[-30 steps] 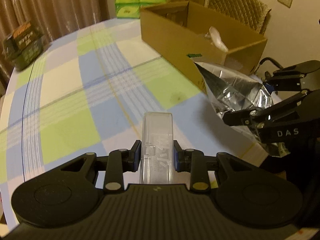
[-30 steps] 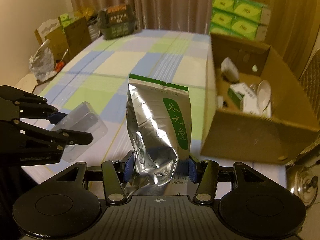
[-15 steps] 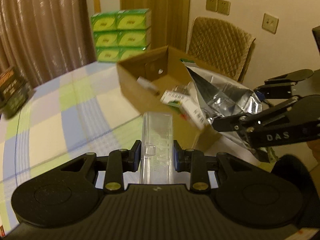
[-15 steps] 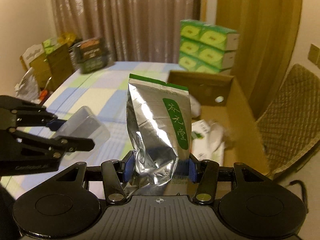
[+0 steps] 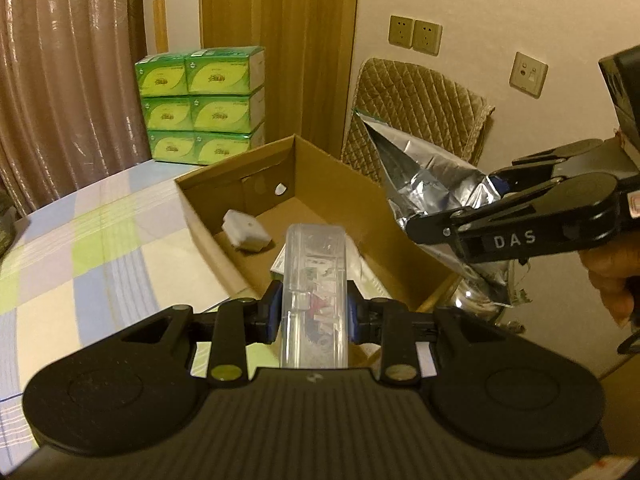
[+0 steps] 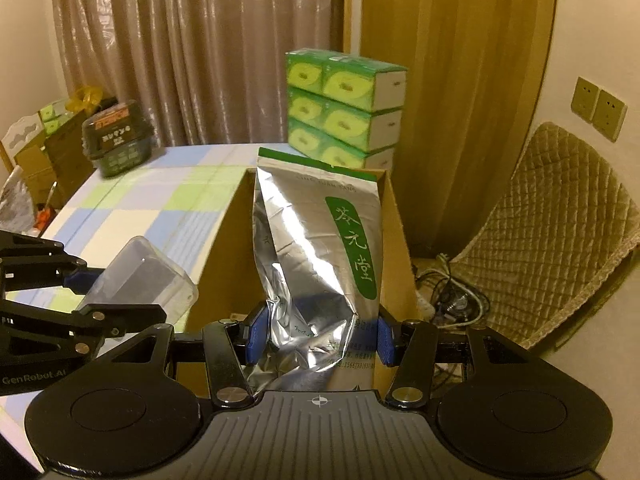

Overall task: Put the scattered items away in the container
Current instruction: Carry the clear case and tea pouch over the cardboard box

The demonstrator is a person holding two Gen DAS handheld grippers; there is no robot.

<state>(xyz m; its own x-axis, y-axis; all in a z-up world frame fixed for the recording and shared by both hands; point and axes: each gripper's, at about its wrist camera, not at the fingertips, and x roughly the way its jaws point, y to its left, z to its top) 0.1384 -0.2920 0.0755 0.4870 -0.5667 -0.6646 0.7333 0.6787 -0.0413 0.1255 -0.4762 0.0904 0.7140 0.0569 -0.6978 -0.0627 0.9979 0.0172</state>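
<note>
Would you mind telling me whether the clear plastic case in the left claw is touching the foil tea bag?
Apart. The left wrist view shows the clear plastic case over the cardboard box, with open box interior between it and the foil tea bag.

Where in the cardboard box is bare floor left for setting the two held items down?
In the cardboard box, bare floor lies along the far wall, beyond the white block. The near end, behind the clear plastic case, is crowded with packets. The foil tea bag hides the rest.

Wrist views, close above shared carton [image 5: 240, 184]
</note>
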